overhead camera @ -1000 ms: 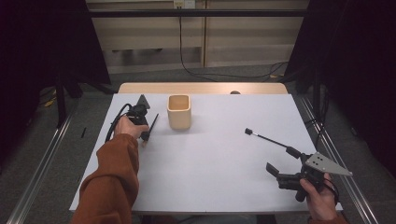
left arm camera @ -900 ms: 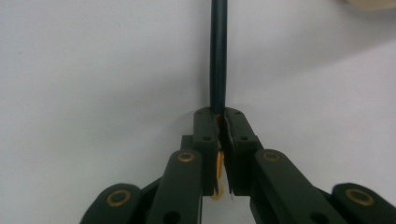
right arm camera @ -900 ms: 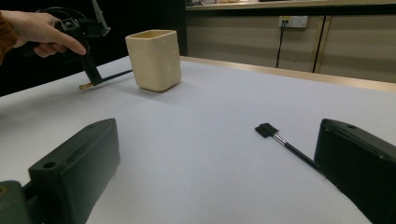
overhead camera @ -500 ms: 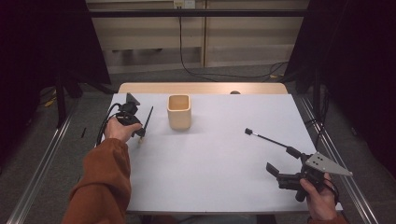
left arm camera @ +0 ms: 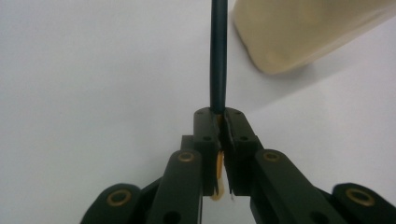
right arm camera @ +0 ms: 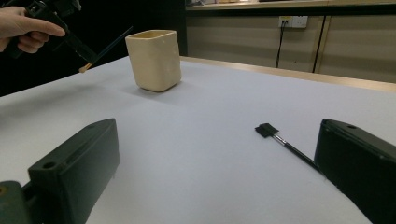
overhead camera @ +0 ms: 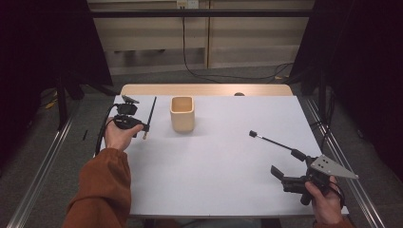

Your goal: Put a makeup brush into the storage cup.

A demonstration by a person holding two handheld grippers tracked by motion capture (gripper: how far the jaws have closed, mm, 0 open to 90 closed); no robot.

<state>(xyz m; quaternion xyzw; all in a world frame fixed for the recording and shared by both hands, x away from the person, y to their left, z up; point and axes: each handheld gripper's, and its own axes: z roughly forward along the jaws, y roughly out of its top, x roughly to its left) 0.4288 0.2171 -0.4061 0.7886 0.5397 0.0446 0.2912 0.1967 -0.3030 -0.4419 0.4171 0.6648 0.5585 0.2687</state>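
Observation:
A cream square cup (overhead camera: 182, 113) stands at the back middle of the white table (overhead camera: 214, 180). Left of it, my left gripper (overhead camera: 141, 127) is shut on a thin dark brush (overhead camera: 151, 111) near its pale bristle end, and the handle points away toward the back. In the left gripper view the jaws pinch that brush (left arm camera: 218, 56), with the cup (left arm camera: 303, 32) at the upper right. At the near right, my right gripper (overhead camera: 279, 174) stands open with nothing in it. Beyond it a second black brush (overhead camera: 278, 142) lies on the table. The right gripper view has this brush (right arm camera: 285, 142) beside its right jaw.
A wooden strip (overhead camera: 204, 89) runs along the table's far edge, with a wall and a cable behind it. Metal rails (overhead camera: 43, 166) flank the table on both sides. In the right gripper view the cup (right arm camera: 154, 58) stands far left, with the other hand and its gripper (right arm camera: 81, 49) beside it.
My left hand has carried its brush leftward, away from the cup, and a little higher. The right gripper and the brush lying on the table have stayed where they were.

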